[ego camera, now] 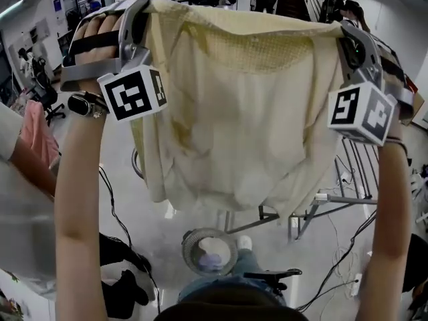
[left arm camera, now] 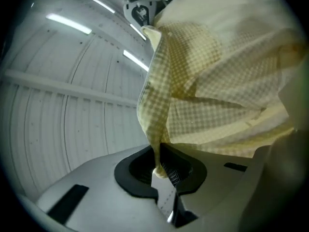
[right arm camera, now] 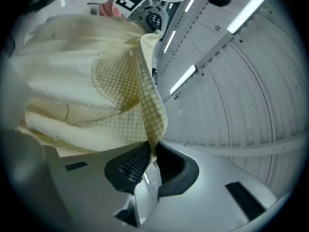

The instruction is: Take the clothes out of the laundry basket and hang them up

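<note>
A pale yellow garment (ego camera: pixel 241 105) with a fine check weave hangs spread out between my two grippers, held high in front of the head view. My left gripper (ego camera: pixel 144 9) is shut on its top left edge. In the left gripper view the yellow garment (left arm camera: pixel 212 86) runs down into the closed left gripper (left arm camera: pixel 161 170). My right gripper (ego camera: pixel 341 29) is shut on the top right edge. The right gripper view shows the garment (right arm camera: pixel 111 91) pinched in the right gripper (right arm camera: pixel 152 153). The laundry basket (ego camera: pixel 208 251) stands on the floor below, with some cloth inside.
A metal rack frame (ego camera: pixel 348 179) stands on the floor at the right. Cables (ego camera: pixel 114 206) trail over the grey floor. A person in white with a pink cloth (ego camera: pixel 37 136) stands at the left edge. Ceiling lights (left arm camera: pixel 70 23) show above.
</note>
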